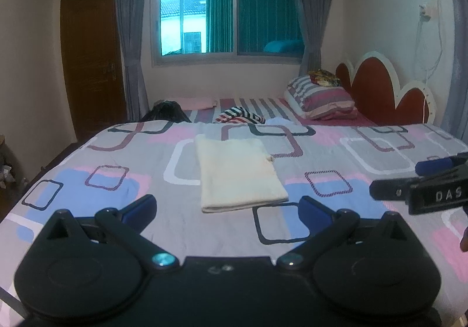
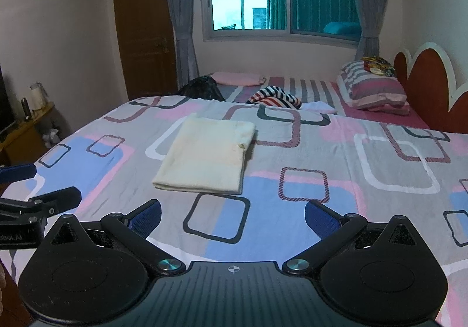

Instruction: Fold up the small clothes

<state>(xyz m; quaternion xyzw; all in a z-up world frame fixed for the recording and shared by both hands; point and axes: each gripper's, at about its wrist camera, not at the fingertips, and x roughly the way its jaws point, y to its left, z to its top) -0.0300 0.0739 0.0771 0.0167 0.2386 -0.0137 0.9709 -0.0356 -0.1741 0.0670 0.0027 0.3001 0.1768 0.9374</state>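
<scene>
A cream cloth [image 1: 237,172], folded into a flat rectangle, lies on the patterned bedspread [image 1: 365,157]; it also shows in the right wrist view [image 2: 204,151]. My left gripper [image 1: 228,210] is open and empty, just short of the cloth's near edge. My right gripper [image 2: 232,216] is open and empty, a little nearer than the cloth and to its right. The right gripper's fingers [image 1: 409,189] show at the right edge of the left wrist view. The left gripper's fingers [image 2: 55,198] show at the left edge of the right wrist view.
A striped garment [image 1: 239,116] and a dark garment [image 1: 166,112] lie at the far side of the bedspread [image 2: 380,157]. A striped pillow [image 1: 321,99] rests by the red headboard [image 1: 380,87]. A wooden side table [image 2: 26,128] stands left of the bed.
</scene>
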